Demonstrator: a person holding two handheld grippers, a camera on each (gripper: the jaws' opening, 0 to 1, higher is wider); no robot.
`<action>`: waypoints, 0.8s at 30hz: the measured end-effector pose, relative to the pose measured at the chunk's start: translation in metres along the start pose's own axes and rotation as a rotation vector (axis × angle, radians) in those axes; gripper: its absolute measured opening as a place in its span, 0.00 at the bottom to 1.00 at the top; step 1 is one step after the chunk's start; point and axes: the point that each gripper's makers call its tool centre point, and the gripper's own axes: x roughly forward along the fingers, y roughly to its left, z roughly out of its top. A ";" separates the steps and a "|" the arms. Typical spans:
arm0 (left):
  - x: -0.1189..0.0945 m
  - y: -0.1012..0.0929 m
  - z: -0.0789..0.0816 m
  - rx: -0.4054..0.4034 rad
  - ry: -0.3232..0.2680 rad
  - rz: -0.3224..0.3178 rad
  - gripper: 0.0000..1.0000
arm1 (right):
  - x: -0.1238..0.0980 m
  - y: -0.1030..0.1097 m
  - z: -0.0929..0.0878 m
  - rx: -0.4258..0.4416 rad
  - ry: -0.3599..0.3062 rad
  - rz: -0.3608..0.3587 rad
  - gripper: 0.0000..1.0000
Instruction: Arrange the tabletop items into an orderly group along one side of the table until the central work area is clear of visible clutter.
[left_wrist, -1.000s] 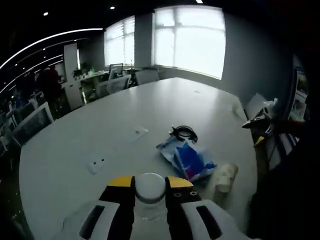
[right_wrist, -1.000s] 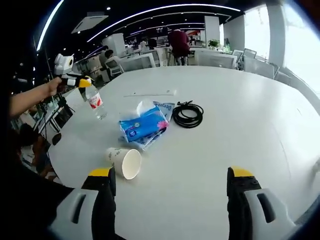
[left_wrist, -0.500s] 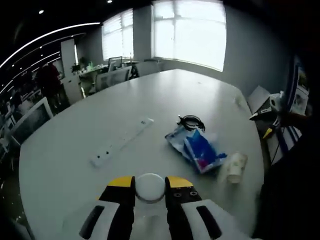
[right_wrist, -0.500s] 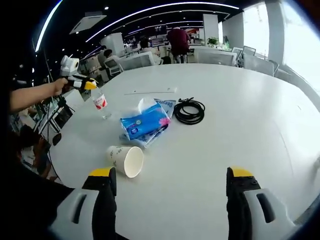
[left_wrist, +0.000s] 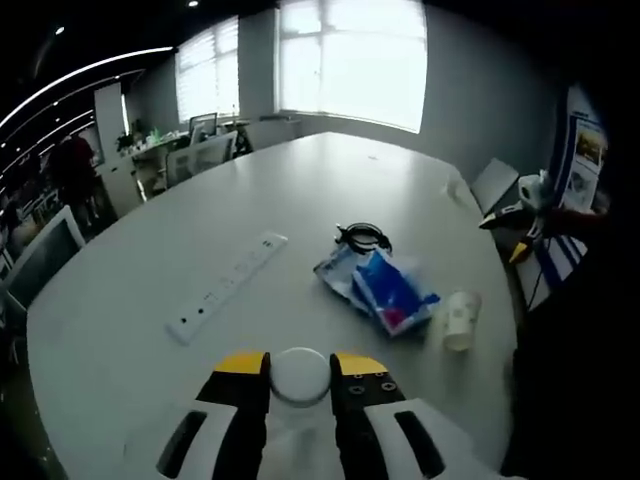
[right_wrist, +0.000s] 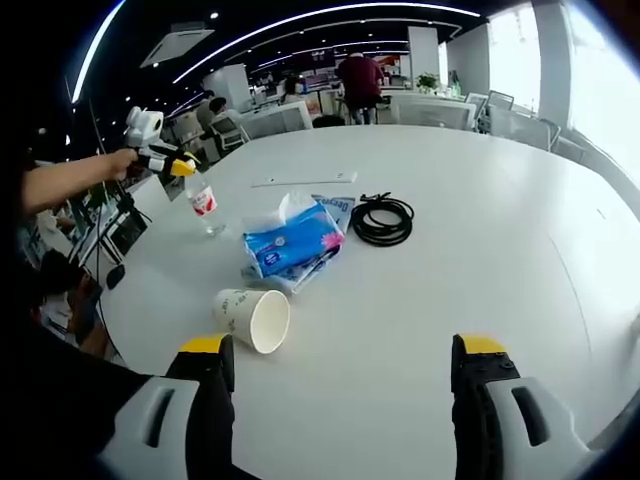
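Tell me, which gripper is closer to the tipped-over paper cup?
The right gripper looks closer: the paper cup lies just beyond its left jaw. The left gripper, holding the water bottle, is farther, past the blue tissue pack.

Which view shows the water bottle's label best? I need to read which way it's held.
The right gripper view: the water bottle hangs side-on from the left gripper, red label visible. The left gripper view looks down on just its white cap between the jaws.
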 end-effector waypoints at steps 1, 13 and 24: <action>0.000 -0.001 -0.001 0.008 0.006 -0.003 0.22 | 0.000 0.000 0.000 0.003 -0.003 0.001 0.86; 0.004 -0.007 -0.009 -0.078 0.106 -0.023 0.33 | -0.003 0.001 -0.004 0.013 -0.005 0.001 0.86; -0.012 -0.007 -0.001 -0.213 0.251 0.081 0.44 | -0.005 0.002 -0.009 0.017 -0.005 0.007 0.85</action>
